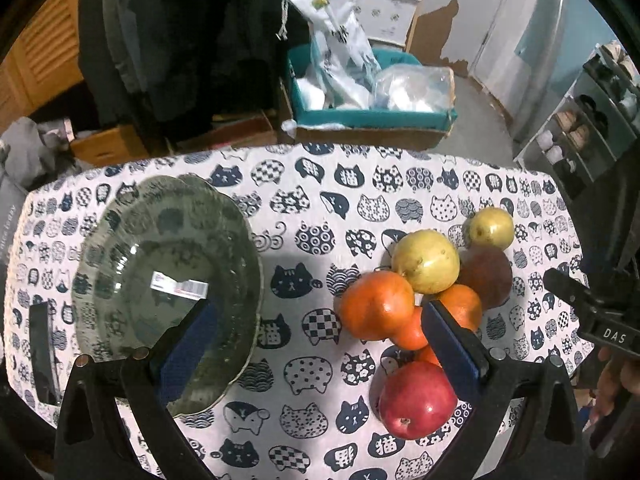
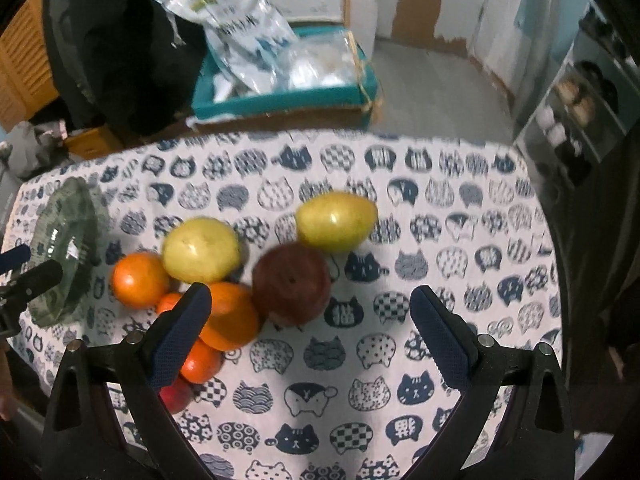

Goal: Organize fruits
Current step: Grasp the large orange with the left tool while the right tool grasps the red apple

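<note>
task status: judged not yet begun; the glass plate (image 1: 160, 280) lies on the left of the cat-print tablecloth (image 1: 304, 208) with no fruit on it; all fruit sits in one touching cluster to its right, well apart from the plate.

cluster contents, left wrist view: two yellow fruits (image 1: 426, 262) at the far side; a dark red-brown fruit (image 1: 490, 276) beside them; a large orange (image 1: 378, 304) and smaller oranges (image 1: 460, 306) in the middle; a red apple (image 1: 416, 398) nearest the camera; at least seven pieces counted, some partly hidden by the fingers; all remain to be moved, presumably onto the plate.

tools: left gripper (image 1: 318, 334) released, jaws wide apart, nothing between them, poised over the cloth between plate and fruit; right gripper (image 2: 310, 336) likewise released and empty, hovering just beside the cluster, its left finger overlapping the oranges in view; contact cannot be confirmed.

writing: the right gripper body, seen from the left wrist, bears the letters "das" (image 1: 614, 336); a printed sticker (image 1: 180, 285) shows through the plate, text unreadable; cat motifs on the cloth carry a chinese character; a printed white bag (image 1: 336, 36) beyond the table is illegible.
</note>
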`<state>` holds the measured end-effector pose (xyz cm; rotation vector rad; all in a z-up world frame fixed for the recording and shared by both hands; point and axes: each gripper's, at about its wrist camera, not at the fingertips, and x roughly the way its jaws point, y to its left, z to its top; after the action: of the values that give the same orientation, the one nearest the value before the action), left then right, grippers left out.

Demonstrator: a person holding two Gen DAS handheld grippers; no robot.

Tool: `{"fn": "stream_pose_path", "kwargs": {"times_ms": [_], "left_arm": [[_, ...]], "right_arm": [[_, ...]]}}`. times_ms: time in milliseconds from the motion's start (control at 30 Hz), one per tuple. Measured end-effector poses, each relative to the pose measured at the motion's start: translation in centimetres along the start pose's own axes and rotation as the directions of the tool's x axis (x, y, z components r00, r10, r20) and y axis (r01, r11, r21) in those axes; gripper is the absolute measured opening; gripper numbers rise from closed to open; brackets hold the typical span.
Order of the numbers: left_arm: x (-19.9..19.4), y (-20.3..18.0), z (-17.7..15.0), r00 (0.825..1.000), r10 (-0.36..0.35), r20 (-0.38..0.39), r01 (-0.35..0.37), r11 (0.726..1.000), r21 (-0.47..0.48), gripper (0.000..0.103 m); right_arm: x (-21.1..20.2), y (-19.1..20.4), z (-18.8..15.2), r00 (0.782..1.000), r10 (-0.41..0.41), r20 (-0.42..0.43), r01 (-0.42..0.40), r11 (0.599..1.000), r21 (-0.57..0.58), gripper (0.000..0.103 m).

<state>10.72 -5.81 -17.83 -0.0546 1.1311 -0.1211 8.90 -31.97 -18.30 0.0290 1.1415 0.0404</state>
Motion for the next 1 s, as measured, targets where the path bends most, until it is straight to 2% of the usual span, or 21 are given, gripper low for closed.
{"fn": "stream_pose_path", "kwargs": {"times_ms": [267, 500, 733, 833, 1000], "left_arm": [[3.1, -1.7, 0.0, 0.998, -0.007, -0.062, 0.010, 0.999, 0.036, 0.102], [5.5, -2.8, -0.2, 0.994, -0.019, -0.112, 0.025, 0.998, 0.059, 0.102], [7.7, -3.3, -0.4, 0.983, -0.053, -0.173, 0.062, 0.997, 0.043, 0.086], [8.4, -3.6, -0.4, 0.980, -0.062, -0.187, 0.073, 0.996, 0.056, 0.083], [9.4, -3.5, -0.4, 0.970, -0.115, -0.213, 0.123, 0.992, 0.025, 0.073]], "right_arm": [[2.5, -1.8, -0.6, 0.997, 0.024, -0.067, -0.020, 0.998, 0.063, 0.099], [3.8, -2.0, -0.8, 0.995, 0.048, -0.089, -0.042, 0.997, 0.069, 0.099], [5.1, -2.3, -0.6, 0.992, 0.074, -0.104, -0.066, 0.995, 0.079, 0.099], [5.9, -2.1, -0.3, 0.990, 0.093, -0.110, -0.084, 0.993, 0.082, 0.099], [7.5, -1.6, 0.4, 0.983, 0.129, -0.128, -0.117, 0.989, 0.095, 0.099]]}}
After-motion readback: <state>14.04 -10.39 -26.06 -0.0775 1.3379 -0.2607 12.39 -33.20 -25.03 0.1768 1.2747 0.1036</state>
